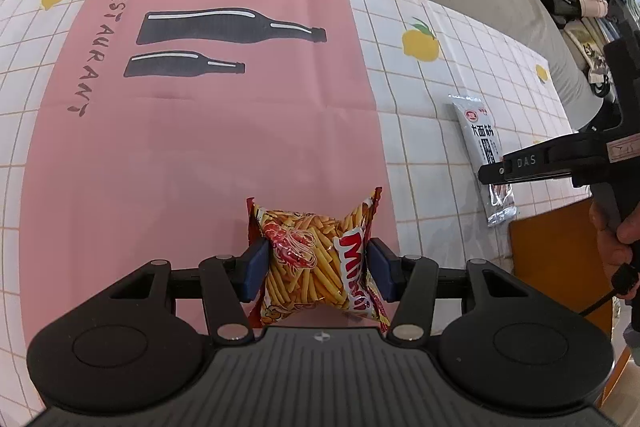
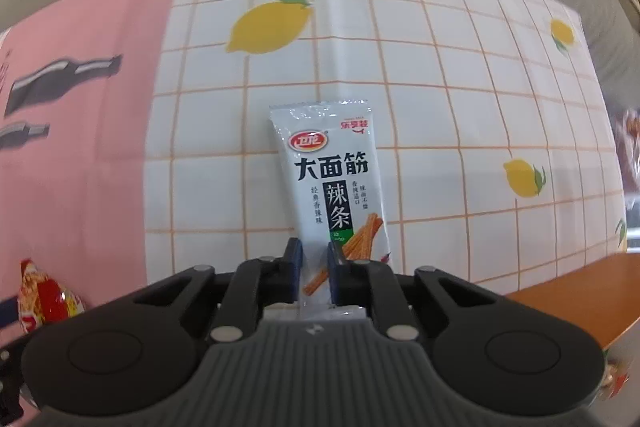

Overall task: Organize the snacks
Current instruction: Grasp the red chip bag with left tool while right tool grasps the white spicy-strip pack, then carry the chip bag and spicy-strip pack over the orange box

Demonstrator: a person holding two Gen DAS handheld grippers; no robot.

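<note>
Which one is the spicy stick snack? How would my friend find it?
Start at the pink cloth with the bottle pictures, then move right onto the white squares with lemons. The long white packet lies there, the right hand-held gripper closed on its end. The other snack is a puffy red-and-yellow bag.

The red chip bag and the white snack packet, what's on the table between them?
Nothing: only bare pink mat and checked tablecloth between chip bag and white packet, in the left wrist view.

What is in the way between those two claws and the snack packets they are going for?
Nothing visible. The left gripper already squeezes the fries bag between its jaws, and the right gripper has the white snack packet between its jaws.
</note>
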